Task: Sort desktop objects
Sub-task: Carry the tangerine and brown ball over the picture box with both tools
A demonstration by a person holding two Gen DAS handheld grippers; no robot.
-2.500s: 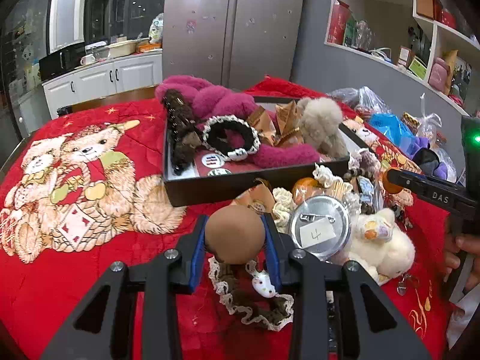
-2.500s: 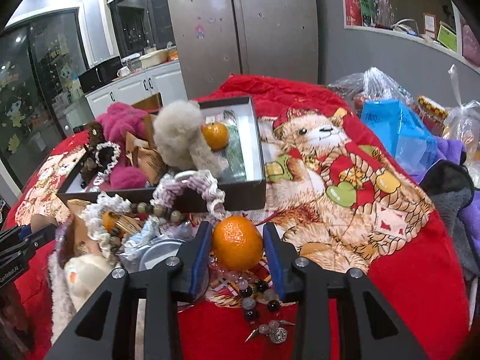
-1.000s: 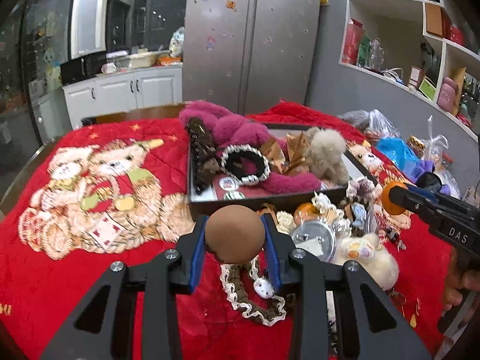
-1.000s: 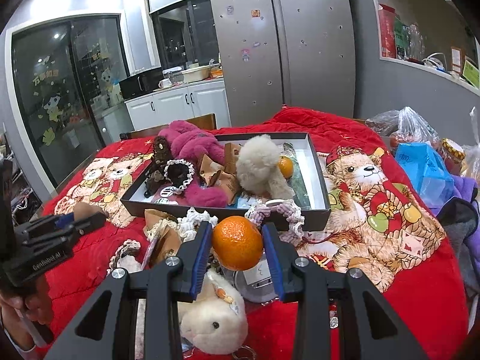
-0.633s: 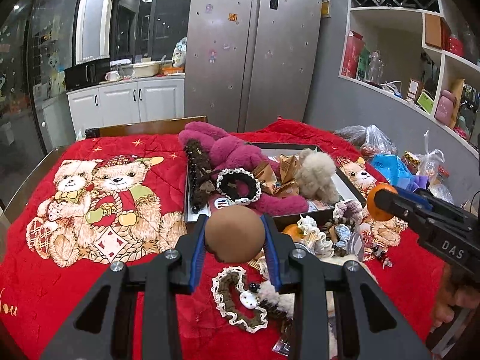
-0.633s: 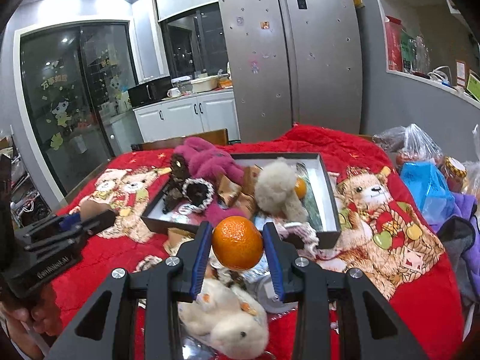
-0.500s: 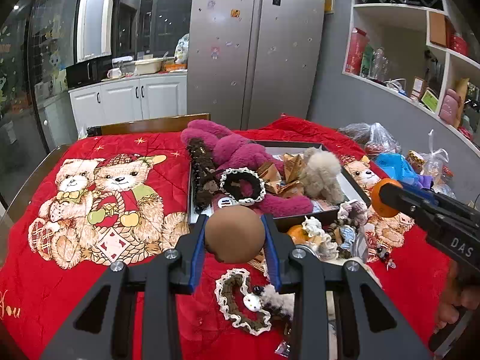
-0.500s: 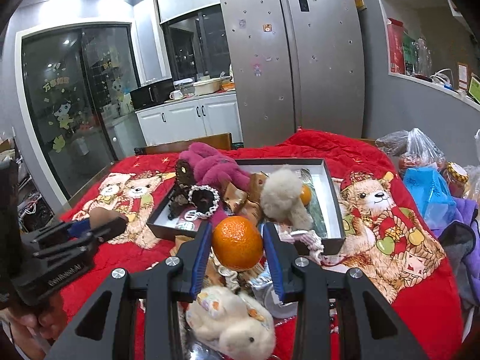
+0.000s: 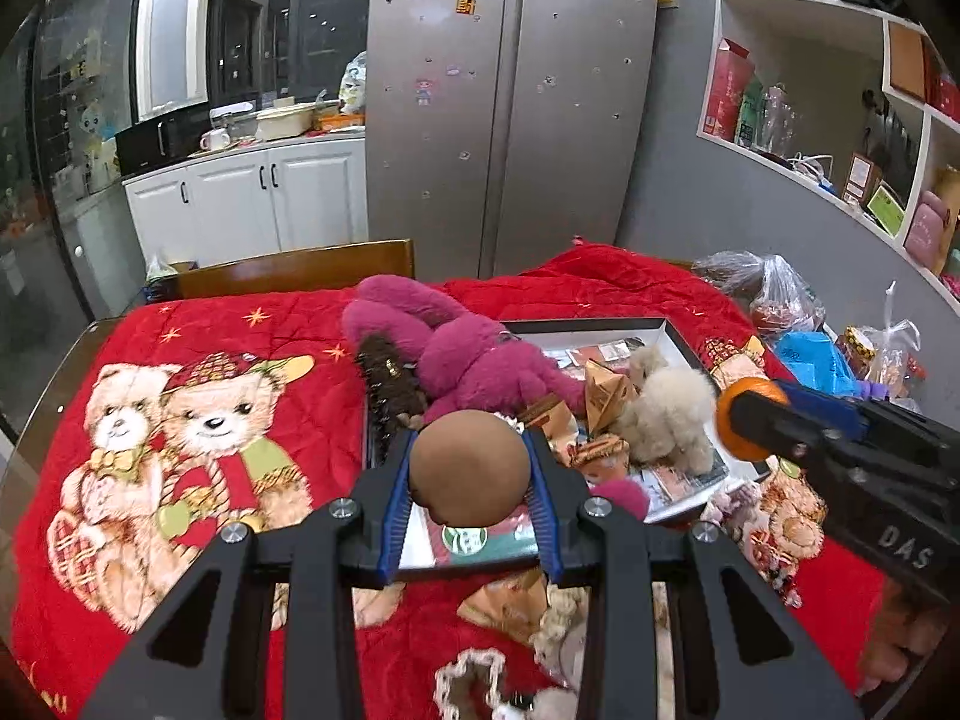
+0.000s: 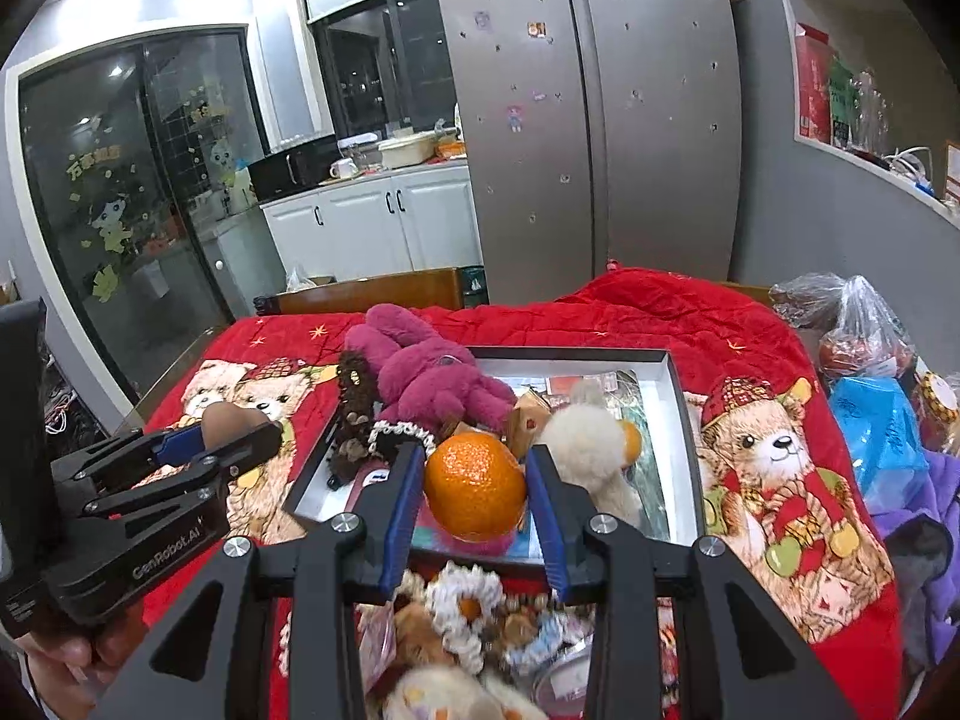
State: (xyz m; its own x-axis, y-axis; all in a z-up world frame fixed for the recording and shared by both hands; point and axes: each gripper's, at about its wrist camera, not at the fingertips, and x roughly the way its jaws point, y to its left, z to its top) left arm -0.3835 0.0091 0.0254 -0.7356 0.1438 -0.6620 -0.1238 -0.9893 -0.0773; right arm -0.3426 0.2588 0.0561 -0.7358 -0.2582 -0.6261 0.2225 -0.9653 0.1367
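Left gripper (image 9: pixel 470 468) clenched on a brown ball (image 9: pixel 470 467), right gripper (image 10: pixel 474 487) clenched on an orange (image 10: pixel 474 486); both objects are held in the air above the near edge of the black tray (image 10: pixel 684 414). The tray, on the red bear-print blanket (image 9: pixel 210 360), holds a magenta plush (image 10: pixel 429 381) and a cream plush (image 10: pixel 591 450).

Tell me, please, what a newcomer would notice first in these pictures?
Probably the two loads: the right gripper shut on an orange and the left gripper shut on a brown ball, both held above the near edge of a black box. Next, the magenta plush sprawled over the box's far left corner, on a red quilt printed with teddy bears.
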